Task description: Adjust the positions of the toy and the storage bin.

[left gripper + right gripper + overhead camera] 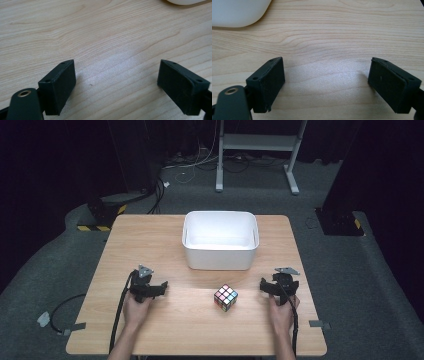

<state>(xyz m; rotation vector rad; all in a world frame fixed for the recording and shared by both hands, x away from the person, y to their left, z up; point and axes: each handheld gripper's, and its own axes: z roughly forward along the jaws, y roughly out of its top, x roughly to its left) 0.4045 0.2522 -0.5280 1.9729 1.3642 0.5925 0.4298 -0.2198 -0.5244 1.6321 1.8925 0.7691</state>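
A multicoloured puzzle cube [225, 297] sits on the wooden table [150, 235], near the front and middle. My left gripper [148, 285] rests on the table well to the cube's left, held by a hand. My right gripper [278, 283] rests to the cube's right, a short gap away. In the left gripper view the left gripper [116, 82] stands open over bare wood. The right gripper view shows the right gripper [327, 82] also open, with nothing between its jaws.
A white rectangular bin [220, 240] stands at the back middle of the table; its corner shows as a white bin [237, 12] in the right gripper view and a white bin edge [185, 2] in the left gripper view. Cables trail off the table's front.
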